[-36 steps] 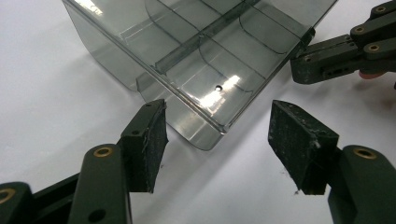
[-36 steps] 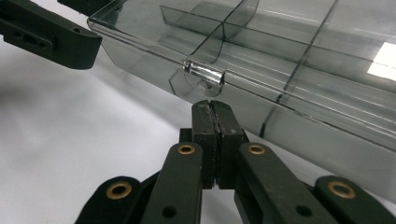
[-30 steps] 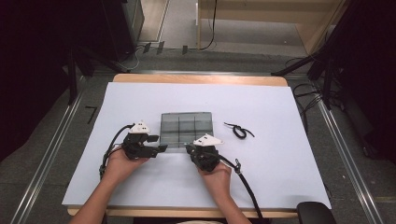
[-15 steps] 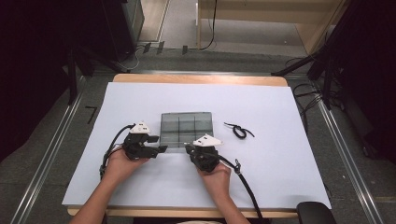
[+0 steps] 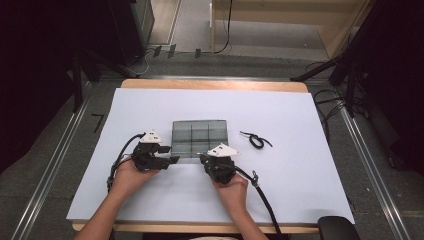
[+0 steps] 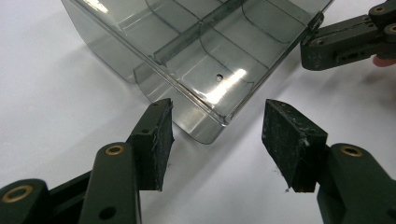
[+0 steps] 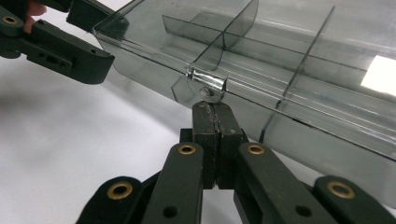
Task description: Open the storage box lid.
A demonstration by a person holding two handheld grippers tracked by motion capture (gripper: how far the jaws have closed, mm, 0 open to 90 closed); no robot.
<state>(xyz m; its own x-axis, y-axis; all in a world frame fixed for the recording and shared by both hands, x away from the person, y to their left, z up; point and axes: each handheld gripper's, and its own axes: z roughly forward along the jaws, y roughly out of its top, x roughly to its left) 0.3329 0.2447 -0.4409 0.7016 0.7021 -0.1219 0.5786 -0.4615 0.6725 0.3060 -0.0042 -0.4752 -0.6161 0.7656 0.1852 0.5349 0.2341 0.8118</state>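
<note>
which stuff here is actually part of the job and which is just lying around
In the job: clear divided box, its front latch tab, left gripper open at the box's corner, right gripper shut just below the tab.
Lying about: black cord, apart from the box.

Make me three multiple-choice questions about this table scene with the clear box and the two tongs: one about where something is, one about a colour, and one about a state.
1. Where does the black cord lie?
A. right of the box
B. inside the box
C. left of the box

2. What colour is the table cover?
A. green
B. white
C. red

3. How do the right tongs stand?
A. wide open
B. shut, tips at the box's latch
C. shut on the cord

Answers:
1. A: in the high view the cord lies on the cover to the right of the box, apart from it.
2. B: the sheet under everything is plain white.
3. B: the right gripper view shows the jaws pressed together just below the clear latch; the left tongs stand open around a box corner.
</note>
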